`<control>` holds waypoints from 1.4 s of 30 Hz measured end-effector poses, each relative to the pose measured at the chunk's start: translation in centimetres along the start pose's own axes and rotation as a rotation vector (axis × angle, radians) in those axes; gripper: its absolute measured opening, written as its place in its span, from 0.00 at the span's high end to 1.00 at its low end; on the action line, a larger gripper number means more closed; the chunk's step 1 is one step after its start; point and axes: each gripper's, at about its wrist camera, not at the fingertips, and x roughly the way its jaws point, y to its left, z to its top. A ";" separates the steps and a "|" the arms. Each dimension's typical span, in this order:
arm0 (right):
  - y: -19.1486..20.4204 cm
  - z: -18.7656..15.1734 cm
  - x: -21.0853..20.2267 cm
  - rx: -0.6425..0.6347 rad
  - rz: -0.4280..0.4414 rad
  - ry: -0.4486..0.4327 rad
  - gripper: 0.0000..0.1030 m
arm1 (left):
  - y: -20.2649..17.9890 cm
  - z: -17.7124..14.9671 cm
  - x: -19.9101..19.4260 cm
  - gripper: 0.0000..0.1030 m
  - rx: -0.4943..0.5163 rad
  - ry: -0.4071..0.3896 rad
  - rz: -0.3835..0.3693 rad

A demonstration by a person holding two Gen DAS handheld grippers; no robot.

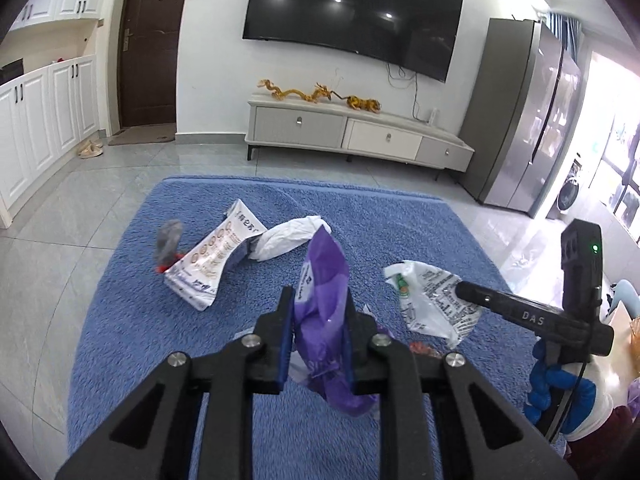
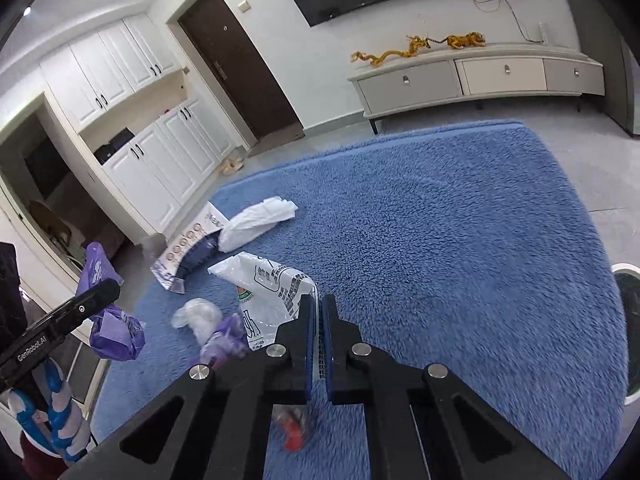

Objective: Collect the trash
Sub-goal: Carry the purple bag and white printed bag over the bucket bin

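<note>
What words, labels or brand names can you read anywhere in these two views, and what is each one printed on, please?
"DAS": on the body of the right hand-held gripper, seen from the left wrist.
"GenRobot.AI": on the body of the left hand-held gripper, seen from the right wrist.
Purple bag: white print, too small to read.
White printed bag: text unreadable.
White printed pouch: characters too blurred.

Blue rug [image 2: 460, 240] on a tiled floor [image 1: 48, 264].
On the rug: white bag [image 2: 260, 222], printed packet [image 2: 188, 252], clear wad [image 2: 198, 316], red scrap [image 2: 294, 436].
</note>
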 end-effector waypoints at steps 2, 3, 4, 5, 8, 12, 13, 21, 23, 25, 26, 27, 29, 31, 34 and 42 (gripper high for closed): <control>0.2 -0.2 -1.2 0.000 0.003 -0.020 0.96 | -0.3 0.0 -1.1 0.82 -0.006 -0.012 0.000; 0.2 -0.2 -2.0 0.001 0.006 -0.033 0.96 | -0.5 0.1 -1.5 0.82 -0.008 -0.017 -0.001; 0.3 -0.3 -2.6 0.001 0.008 -0.045 0.96 | -0.9 0.3 -1.8 0.82 -0.007 -0.023 -0.003; 0.3 -0.2 -3.0 0.002 0.008 -0.054 0.96 | -1.4 0.5 -2.3 0.82 -0.001 -0.032 -0.004; 0.2 -0.2 -5.0 0.015 0.016 -0.097 0.96 | -3.0 1.2 -3.0 0.82 0.015 -0.046 -0.025; -1.2 0.1 -8.0 0.056 0.004 -0.166 0.96 | -6.5 2.5 -2.6 0.82 0.054 -0.051 -0.070; -1.7 0.1 -8.7 0.070 -0.003 -0.181 0.96 | -7.6 2.8 -2.2 0.82 0.061 -0.047 -0.087; -10.1 -0.6 -14.4 0.254 -0.183 -0.301 0.96 | -19.4 4.5 4.9 0.82 0.175 0.050 -0.233; -12.7 -1.0 -15.9 0.302 -0.268 -0.321 0.96 | -23.1 4.6 7.3 0.82 0.206 0.085 -0.274; -15.1 -1.3 -17.1 0.342 -0.347 -0.334 0.96 | -26.5 4.5 9.7 0.82 0.236 0.118 -0.302; -16.3 -1.4 -17.5 0.360 -0.382 -0.339 0.96 | -28.1 4.4 10.9 0.82 0.248 0.136 -0.310; -17.9 -1.6 -18.1 0.391 -0.429 -0.344 0.96 | -29.5 4.3 12.1 0.82 0.258 0.154 -0.319; -20.1 -2.0 -18.7 0.432 -0.488 -0.343 0.96 | -32.9 3.9 15.0 0.82 0.280 0.200 -0.337; -22.8 -2.4 -19.1 0.482 -0.560 -0.336 0.96 | -35.8 3.5 17.6 0.82 0.301 0.237 -0.348; -26.1 -3.0 -18.9 0.542 -0.626 -0.318 0.96 | -39.3 2.8 21.0 0.82 0.325 0.282 -0.345; -33.0 -4.5 -17.2 0.705 -0.675 -0.270 0.96 | -45.8 0.0 29.6 0.82 0.365 0.394 -0.275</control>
